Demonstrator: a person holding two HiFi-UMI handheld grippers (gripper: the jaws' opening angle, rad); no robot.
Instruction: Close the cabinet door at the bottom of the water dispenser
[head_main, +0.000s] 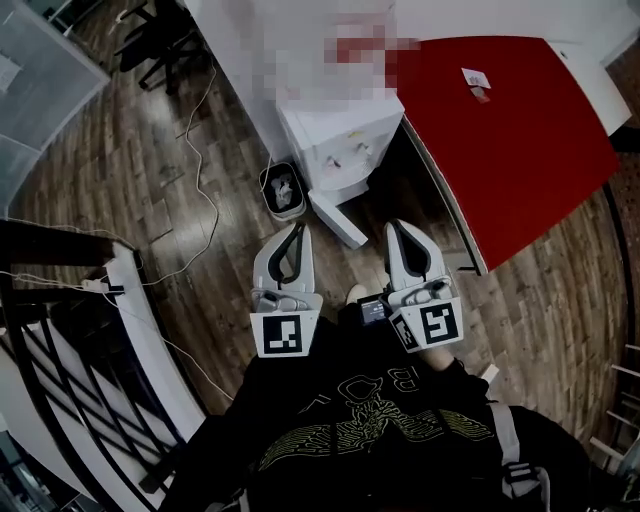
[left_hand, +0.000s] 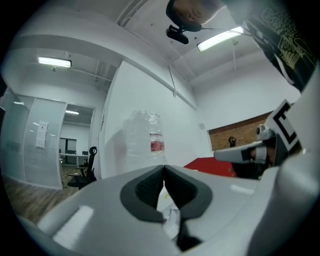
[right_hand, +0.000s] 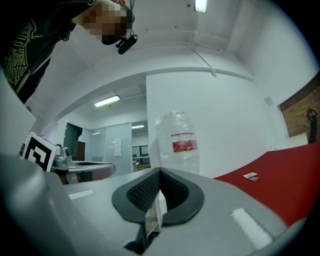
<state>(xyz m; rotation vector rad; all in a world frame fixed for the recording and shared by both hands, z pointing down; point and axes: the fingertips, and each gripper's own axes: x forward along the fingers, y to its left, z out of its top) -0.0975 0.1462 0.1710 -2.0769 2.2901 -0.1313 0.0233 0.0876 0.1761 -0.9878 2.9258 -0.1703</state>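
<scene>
The white water dispenser (head_main: 335, 135) stands against the wall, with its clear bottle (left_hand: 145, 142) (right_hand: 178, 142) on top. At its foot the white cabinet door (head_main: 338, 218) stands swung out over the floor towards me. My left gripper (head_main: 297, 228) (left_hand: 163, 166) is shut and empty, its tips just short of the door's left side. Level with it, my right gripper (head_main: 397, 226) (right_hand: 160, 170) points at the dispenser's right side, its pads together with nothing between them. The cabinet's inside is hidden.
A red table (head_main: 510, 130) (right_hand: 280, 175) stands close on the dispenser's right. A small bin (head_main: 282, 190) sits left of the dispenser, and a white cable (head_main: 200, 170) trails over the wooden floor. A black railing (head_main: 60, 330) is at my left, an office chair (head_main: 160, 40) farther back.
</scene>
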